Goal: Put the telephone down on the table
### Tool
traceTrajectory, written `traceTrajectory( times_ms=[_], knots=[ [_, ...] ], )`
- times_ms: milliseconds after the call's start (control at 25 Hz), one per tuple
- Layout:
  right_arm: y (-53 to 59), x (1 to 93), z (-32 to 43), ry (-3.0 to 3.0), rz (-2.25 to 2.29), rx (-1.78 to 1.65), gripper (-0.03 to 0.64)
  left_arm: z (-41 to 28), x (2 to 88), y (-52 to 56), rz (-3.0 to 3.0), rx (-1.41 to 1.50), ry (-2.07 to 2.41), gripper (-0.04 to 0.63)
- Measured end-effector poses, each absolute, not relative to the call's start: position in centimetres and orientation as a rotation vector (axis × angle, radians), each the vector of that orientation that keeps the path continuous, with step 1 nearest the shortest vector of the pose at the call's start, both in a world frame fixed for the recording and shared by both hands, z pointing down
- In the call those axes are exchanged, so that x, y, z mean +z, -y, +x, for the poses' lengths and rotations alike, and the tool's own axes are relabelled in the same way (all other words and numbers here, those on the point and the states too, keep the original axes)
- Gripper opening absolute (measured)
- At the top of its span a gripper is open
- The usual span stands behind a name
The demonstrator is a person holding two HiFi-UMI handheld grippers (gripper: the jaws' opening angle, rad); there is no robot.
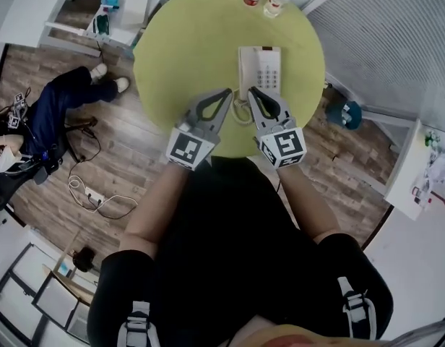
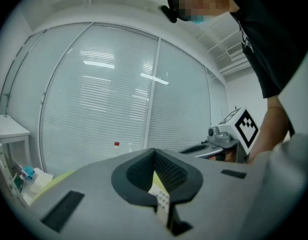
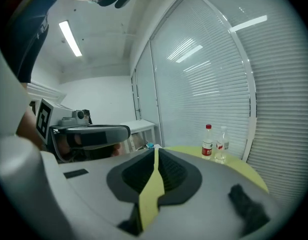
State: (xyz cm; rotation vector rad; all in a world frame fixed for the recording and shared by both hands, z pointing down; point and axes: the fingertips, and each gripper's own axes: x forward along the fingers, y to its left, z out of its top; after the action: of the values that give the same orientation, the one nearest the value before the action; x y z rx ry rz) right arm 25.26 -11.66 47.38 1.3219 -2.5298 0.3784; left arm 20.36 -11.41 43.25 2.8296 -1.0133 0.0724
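already flat on the green table: telephone. at its near edge, left gripper and right gripper, each closed tight, nothing between.

an office: blinded glass partitions, desk telephone

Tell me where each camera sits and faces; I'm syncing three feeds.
Head view: on the head, steeply down onto table, telephone, left gripper, right gripper; forearms, legs show.
Left gripper view: on that gripper, along its shut jaws toward blinds; the person's arm shows.
Right gripper view: likewise, toward bottles; sleeve shows.
All three share the bottles.
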Motion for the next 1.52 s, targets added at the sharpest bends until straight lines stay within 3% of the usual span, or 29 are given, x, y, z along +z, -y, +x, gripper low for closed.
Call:
traceTrajectory(
  times_ms=[400,1200,1520],
  knots=[
    [13.9,55.2,27.0,2.405,1.375,0.492,0.029,21.0,48.8,12.2,2.749,0.122,1.108,0.003],
    [17.8,67.6,28.8,2.081,1.483,0.628,0.247,21.0,57.2,15.0,2.687,0.184,1.114,0.003],
    [18.1,71.6,29.0,1.973,1.448,0.721,0.270,20.5,58.4,15.3,2.656,0.190,1.108,0.003]
  ],
)
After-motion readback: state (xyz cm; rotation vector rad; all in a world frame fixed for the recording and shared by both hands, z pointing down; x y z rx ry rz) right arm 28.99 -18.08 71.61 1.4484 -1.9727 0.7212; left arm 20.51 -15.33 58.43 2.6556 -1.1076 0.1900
